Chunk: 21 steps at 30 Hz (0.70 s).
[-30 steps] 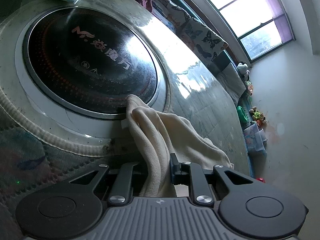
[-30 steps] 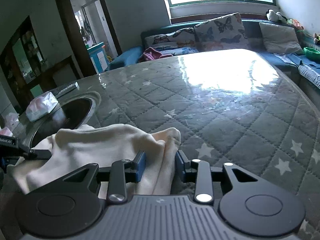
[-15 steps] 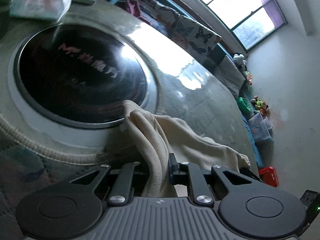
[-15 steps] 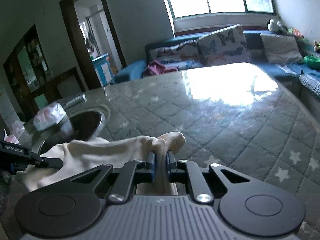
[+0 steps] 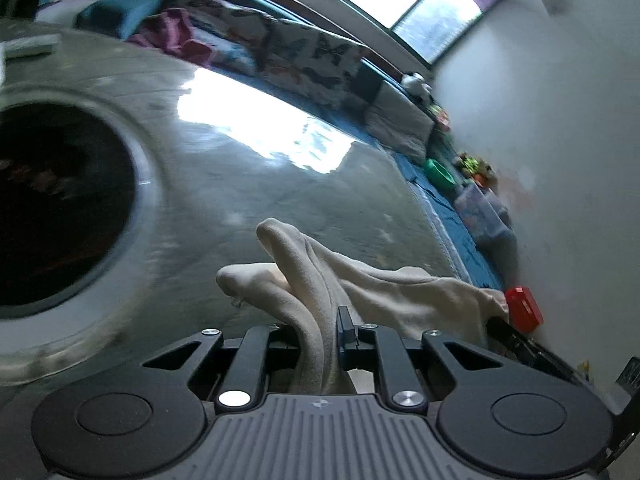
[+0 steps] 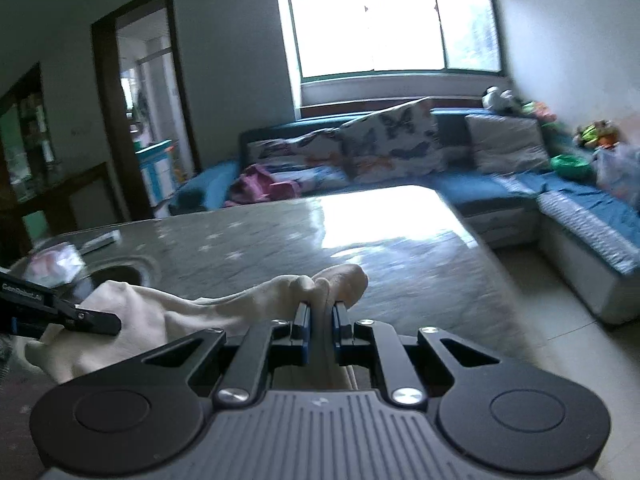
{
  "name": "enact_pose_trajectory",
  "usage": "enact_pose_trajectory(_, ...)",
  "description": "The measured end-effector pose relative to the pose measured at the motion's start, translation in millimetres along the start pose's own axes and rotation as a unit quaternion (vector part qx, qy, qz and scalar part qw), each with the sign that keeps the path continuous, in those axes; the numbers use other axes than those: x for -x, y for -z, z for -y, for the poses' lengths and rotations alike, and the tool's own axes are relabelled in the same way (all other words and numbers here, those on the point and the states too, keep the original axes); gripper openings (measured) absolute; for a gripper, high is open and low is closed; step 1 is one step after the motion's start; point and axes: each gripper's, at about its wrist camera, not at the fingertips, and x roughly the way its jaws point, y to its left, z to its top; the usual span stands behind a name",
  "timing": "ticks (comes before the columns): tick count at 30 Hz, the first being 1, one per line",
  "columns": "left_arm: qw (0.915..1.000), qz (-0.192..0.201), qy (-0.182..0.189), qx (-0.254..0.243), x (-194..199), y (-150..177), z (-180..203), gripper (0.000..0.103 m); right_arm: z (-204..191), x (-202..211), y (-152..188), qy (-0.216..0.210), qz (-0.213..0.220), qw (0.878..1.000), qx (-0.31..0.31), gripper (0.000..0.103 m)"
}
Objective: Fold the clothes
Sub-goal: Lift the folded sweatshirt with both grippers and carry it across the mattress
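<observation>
A cream cloth (image 5: 360, 280) hangs stretched between my two grippers above the grey star-patterned table (image 5: 248, 184). My left gripper (image 5: 320, 332) is shut on one bunched edge of it. My right gripper (image 6: 320, 316) is shut on the other bunched edge of the cream cloth (image 6: 208, 312). In the right wrist view the left gripper (image 6: 80, 314) shows at the far left, holding the cloth. In the left wrist view the right gripper's tip shows at the cloth's far right end.
A round black hotplate (image 5: 52, 200) is set into the table at the left. A tissue pack (image 6: 52, 260) and a remote (image 6: 100, 240) lie near it. A blue sofa (image 6: 500, 184) with butterfly cushions runs behind and to the right. A red box (image 5: 522, 306) is on the floor.
My right gripper has closed on the cloth's edge. Both grippers have lifted the cloth off the table and swung away from the hotplate, toward the sofa side.
</observation>
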Motion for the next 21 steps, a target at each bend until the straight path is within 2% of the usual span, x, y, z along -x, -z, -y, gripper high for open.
enact_pose_trajectory(9, 0.9976, -0.021, 0.02, -0.062, -54, -7, 61, 0.015, 49, 5, -13, 0.075, 0.006, 0.997, 0.004, 0.01)
enact_pose_trajectory(21, 0.9923, -0.046, 0.014, -0.114, -98, 3, 97, 0.015, 85, -14, 1, 0.121, -0.02, 0.992, -0.013, 0.01)
